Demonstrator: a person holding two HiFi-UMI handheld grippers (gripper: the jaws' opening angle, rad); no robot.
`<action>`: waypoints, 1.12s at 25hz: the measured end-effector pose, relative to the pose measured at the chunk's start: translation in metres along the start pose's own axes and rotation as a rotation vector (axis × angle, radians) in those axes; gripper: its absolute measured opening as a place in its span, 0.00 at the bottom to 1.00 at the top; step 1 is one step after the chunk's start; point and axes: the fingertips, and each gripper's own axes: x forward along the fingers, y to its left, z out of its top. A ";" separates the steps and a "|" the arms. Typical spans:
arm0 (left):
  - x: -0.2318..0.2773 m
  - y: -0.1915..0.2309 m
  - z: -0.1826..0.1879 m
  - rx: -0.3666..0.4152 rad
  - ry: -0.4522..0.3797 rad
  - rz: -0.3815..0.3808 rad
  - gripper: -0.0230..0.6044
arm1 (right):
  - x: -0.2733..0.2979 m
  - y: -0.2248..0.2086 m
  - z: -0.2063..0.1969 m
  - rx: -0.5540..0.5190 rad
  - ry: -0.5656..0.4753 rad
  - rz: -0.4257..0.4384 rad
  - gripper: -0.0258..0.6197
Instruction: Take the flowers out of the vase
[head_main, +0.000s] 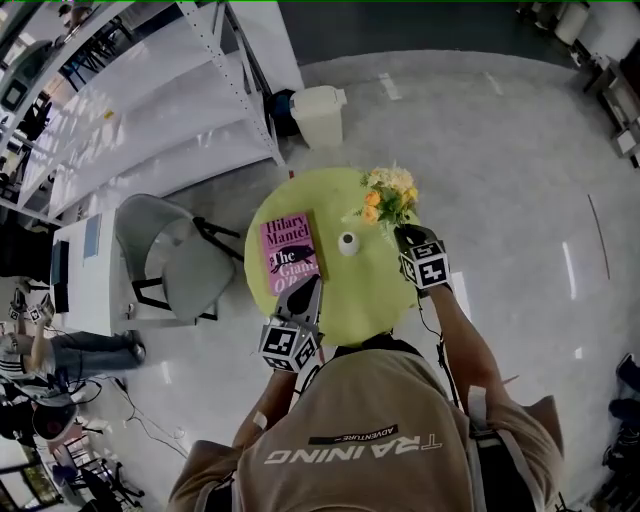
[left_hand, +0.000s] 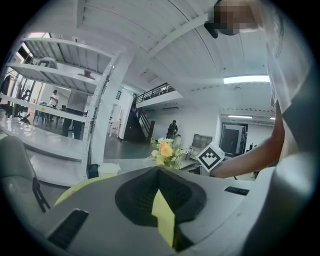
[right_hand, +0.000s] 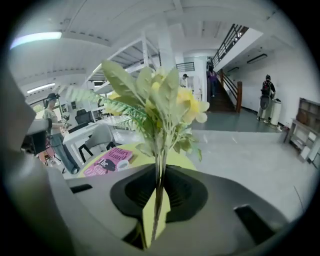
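My right gripper (head_main: 404, 233) is pinched tight on the flowers (head_main: 390, 195), right of the vase (head_main: 348, 242). The thin stems may slip and drop. Left gripper (head_main: 309, 287) is closed, empty.

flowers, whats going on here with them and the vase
A person stands at a round green table. Their right hand-held gripper is shut on the stems of the flowers, which are out of the small white vase and held beside it. The vase stands empty next to a pink book. The left hand-held gripper is shut with nothing in it, by the book's near end.
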 end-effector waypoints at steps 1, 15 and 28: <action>0.004 -0.001 -0.001 -0.002 0.008 -0.001 0.04 | 0.005 -0.005 -0.008 0.013 0.023 -0.009 0.11; 0.053 0.030 -0.018 -0.061 0.111 0.038 0.04 | 0.106 -0.031 -0.087 -0.068 0.296 -0.105 0.11; 0.055 0.059 -0.028 -0.078 0.112 0.049 0.04 | 0.125 -0.009 -0.109 0.086 0.330 -0.051 0.18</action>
